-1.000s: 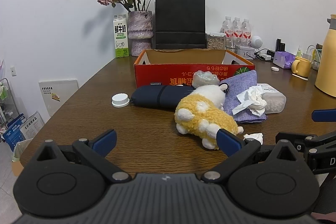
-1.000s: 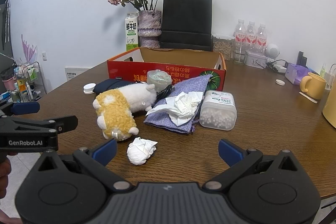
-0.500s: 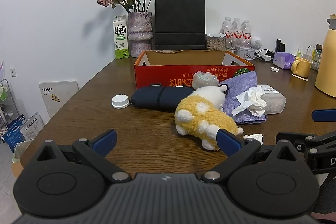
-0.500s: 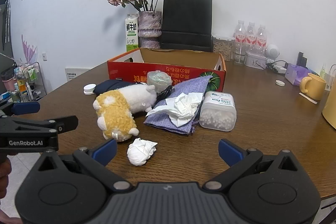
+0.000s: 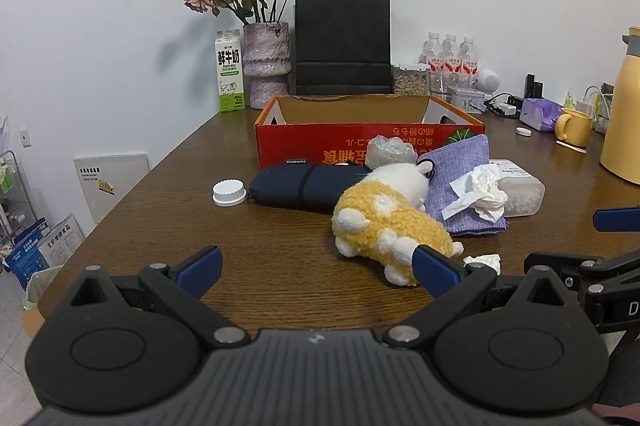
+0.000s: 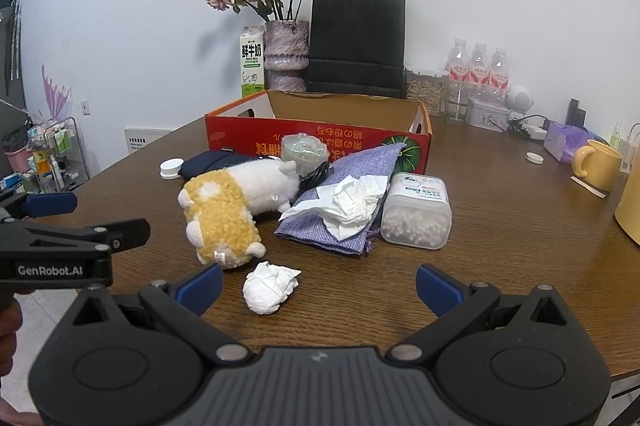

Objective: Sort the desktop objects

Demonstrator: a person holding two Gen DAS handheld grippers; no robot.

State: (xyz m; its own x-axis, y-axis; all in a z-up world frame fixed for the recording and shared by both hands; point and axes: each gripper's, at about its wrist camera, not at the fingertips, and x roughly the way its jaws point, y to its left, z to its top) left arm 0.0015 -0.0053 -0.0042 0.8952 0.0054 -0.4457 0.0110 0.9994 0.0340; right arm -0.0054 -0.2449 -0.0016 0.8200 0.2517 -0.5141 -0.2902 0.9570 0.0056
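A yellow and white plush toy (image 5: 390, 222) (image 6: 236, 206) lies mid-table before an open red cardboard box (image 5: 368, 134) (image 6: 320, 134). Beside it lie a dark blue pouch (image 5: 300, 186), a purple cloth bag (image 6: 348, 198) with a crumpled tissue (image 6: 352, 202) on top, a clear box of cotton swabs (image 6: 416, 214), a clear wrapped ball (image 6: 304, 150) and a white lid (image 5: 229, 192). A balled tissue (image 6: 270, 288) sits near the front edge. My left gripper (image 5: 316, 266) and right gripper (image 6: 318, 284) both hover open and empty, short of the pile.
Along the back wall stand a vase of dried roses (image 5: 266, 66), a milk carton (image 5: 229, 76), a black paper bag (image 5: 343, 42) and water bottles (image 5: 450, 60). A yellow mug (image 6: 596, 164) and yellow kettle (image 5: 624, 110) stand at the right.
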